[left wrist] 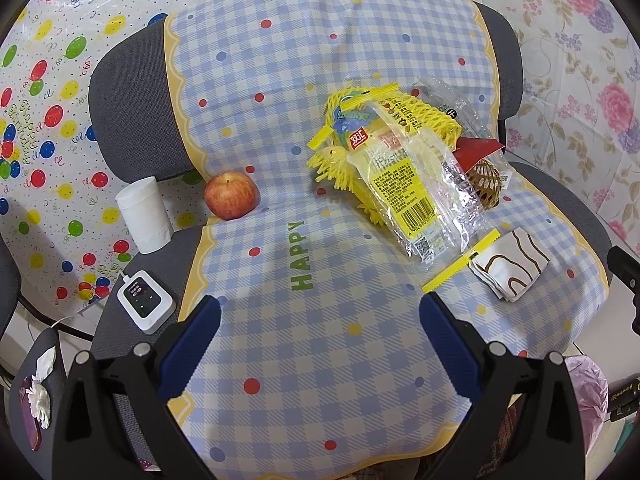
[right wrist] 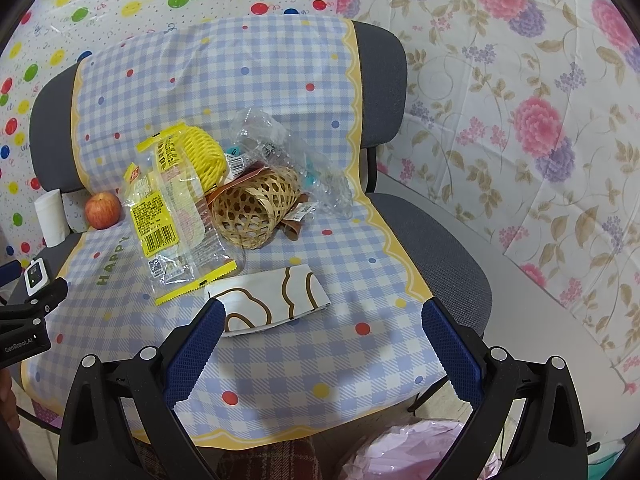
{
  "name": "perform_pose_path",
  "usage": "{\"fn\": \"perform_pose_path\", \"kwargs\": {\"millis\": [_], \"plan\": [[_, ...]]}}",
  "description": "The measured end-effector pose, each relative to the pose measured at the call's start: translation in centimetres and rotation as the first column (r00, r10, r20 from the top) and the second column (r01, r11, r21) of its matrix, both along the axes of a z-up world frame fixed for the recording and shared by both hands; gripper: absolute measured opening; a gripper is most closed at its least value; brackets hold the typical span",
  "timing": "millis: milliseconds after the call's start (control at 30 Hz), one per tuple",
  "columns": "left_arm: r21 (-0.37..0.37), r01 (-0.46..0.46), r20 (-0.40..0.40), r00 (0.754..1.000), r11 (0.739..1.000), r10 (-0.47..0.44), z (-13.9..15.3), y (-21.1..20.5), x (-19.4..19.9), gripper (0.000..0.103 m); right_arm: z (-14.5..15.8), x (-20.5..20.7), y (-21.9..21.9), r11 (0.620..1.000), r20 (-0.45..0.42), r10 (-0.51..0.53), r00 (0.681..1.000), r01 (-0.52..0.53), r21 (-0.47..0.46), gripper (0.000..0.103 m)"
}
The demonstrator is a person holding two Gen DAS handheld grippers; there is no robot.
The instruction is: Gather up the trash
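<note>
A pile of trash lies on a chair covered by a blue checked cloth [left wrist: 304, 160]. On top is a clear and yellow food wrapper [left wrist: 420, 184], which also shows in the right wrist view [right wrist: 168, 216]. Beside it lie yellow foam fruit net [right wrist: 204, 156], crumpled clear plastic [right wrist: 272, 140] and a tipped woven basket [right wrist: 252, 208]. A folded patterned napkin [right wrist: 272, 300] lies nearer. My left gripper [left wrist: 320, 320] is open and empty, short of the wrapper. My right gripper [right wrist: 320, 320] is open and empty, just short of the napkin.
An apple [left wrist: 231, 196], a white paper roll [left wrist: 144, 214] and a small white device [left wrist: 146, 306] sit at the chair's left side. A pink bag [right wrist: 400, 452] lies below the chair's front edge. Patterned sheets hang behind.
</note>
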State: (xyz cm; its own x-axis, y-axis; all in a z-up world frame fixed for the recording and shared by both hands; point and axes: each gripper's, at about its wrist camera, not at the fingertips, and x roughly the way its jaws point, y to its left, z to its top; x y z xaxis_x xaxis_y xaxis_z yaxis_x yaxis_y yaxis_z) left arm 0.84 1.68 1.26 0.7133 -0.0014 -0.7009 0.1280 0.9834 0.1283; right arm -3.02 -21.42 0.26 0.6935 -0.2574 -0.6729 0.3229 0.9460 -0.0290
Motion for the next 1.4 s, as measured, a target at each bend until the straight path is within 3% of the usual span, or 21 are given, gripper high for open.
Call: {"fn": "perform_pose_path", "kwargs": {"millis": [1400], "plan": [[0.004, -0.006, 0.010, 1.000, 1.000, 0.006, 0.0, -0.3, -0.4, 0.097, 0.2, 0.1, 0.0, 1.000, 0.004, -0.010, 1.000, 0.010, 0.000, 0.097]]}}
